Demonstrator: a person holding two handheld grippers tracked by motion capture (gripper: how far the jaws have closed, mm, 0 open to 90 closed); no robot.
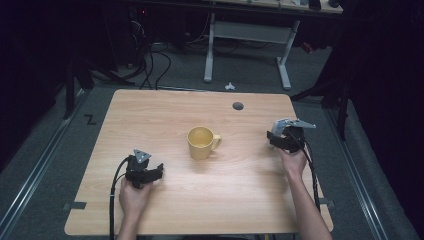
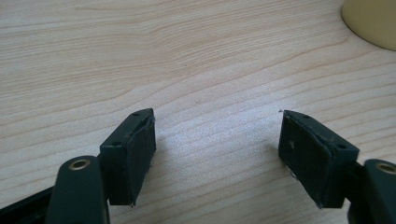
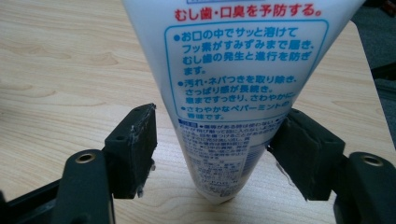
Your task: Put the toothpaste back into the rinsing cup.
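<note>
A light wooden table (image 1: 165, 210) with rounded corners carries everything here, and the yellow ceramic mug (image 1: 201, 142) standing upright near its middle serves as the landmark. The mug's handle points toward the person's right side.

To the right of the mug, well apart from it, the right gripper (image 3: 215, 154) is held up off the table in the person's right hand (image 1: 293, 162). In the right gripper view a white plastic toothpaste tube (image 3: 229, 93) with blue and red Japanese print lies on the table along the gap between the two black jaws, its narrow end toward the camera and its broad end away. The right-hand pad (image 3: 299, 149) in that view sits against the tube's edge or just beside it; the left-hand pad stands slightly clear of it, with a strip of wood showing between. The jaws are fairly wide and not clamped on the tube.

To the left of the mug and nearer the person, the left gripper (image 2: 217, 154) is low over the table in the left hand (image 1: 132, 197). Its jaws stand wide apart with only bare wood between them. In the left gripper view the mug's base shows at the top right corner, well beyond the jaw tips.
</note>
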